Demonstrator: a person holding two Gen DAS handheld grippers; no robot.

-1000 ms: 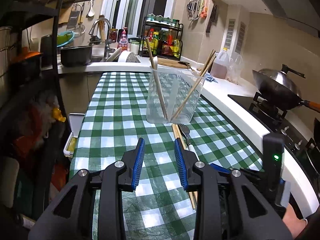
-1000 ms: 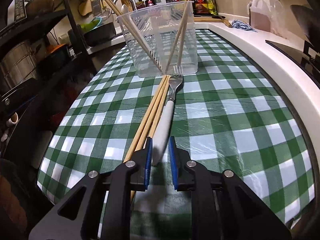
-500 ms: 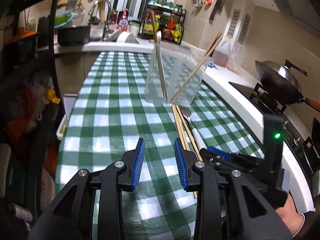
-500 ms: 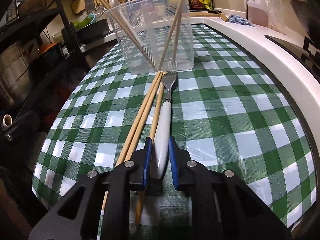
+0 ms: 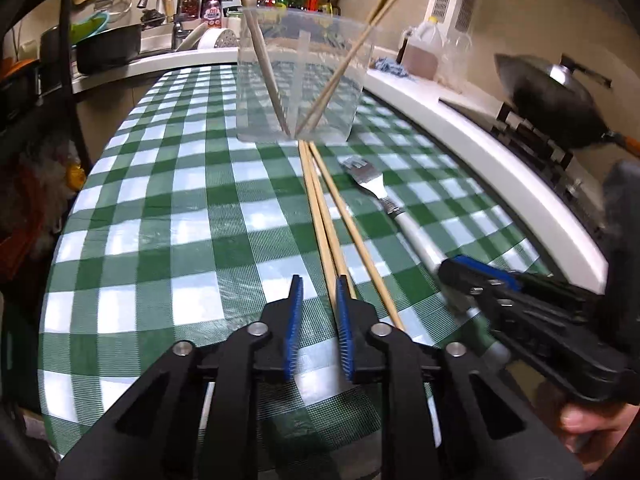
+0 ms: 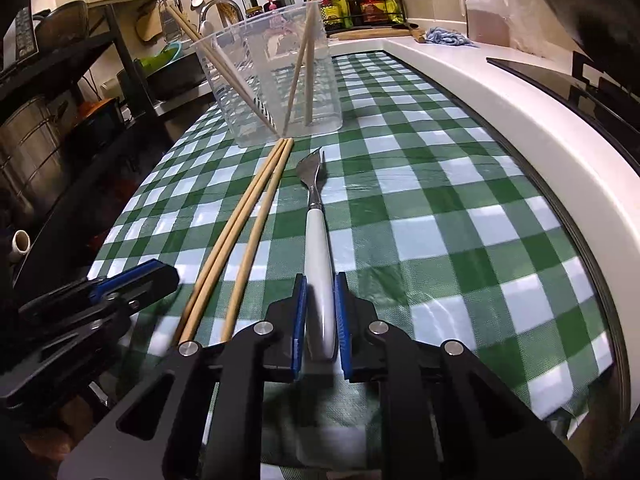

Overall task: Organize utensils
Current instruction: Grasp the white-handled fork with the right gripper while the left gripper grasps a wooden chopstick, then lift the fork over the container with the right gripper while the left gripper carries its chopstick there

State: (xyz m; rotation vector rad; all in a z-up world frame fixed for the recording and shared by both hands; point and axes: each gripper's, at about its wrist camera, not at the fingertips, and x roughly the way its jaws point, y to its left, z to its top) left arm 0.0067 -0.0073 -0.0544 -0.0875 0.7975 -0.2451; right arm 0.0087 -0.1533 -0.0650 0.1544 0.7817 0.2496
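A clear plastic container (image 5: 300, 76) (image 6: 276, 80) stands on the green checked tablecloth and holds several wooden chopsticks. Three loose chopsticks (image 5: 324, 220) (image 6: 248, 224) lie on the cloth in front of it. A fork with a white handle (image 5: 400, 216) (image 6: 318, 240) lies to their right. My right gripper (image 6: 320, 280) (image 5: 472, 276) is shut on the fork's white handle. My left gripper (image 5: 318, 284) (image 6: 132, 276) is open, low over the cloth, with its right finger beside the near ends of the chopsticks.
A white counter edge (image 6: 520, 120) runs along the right of the table. A stove with a black wok (image 5: 556, 104) is beyond it. An oil jug (image 6: 486, 12) and a blue cloth (image 6: 444, 36) sit at the back. A dark shelf rack (image 6: 60, 120) stands left.
My right gripper has moved the fork to the right, away from the chopsticks. My left gripper has come down and forward to the near ends of the chopsticks.
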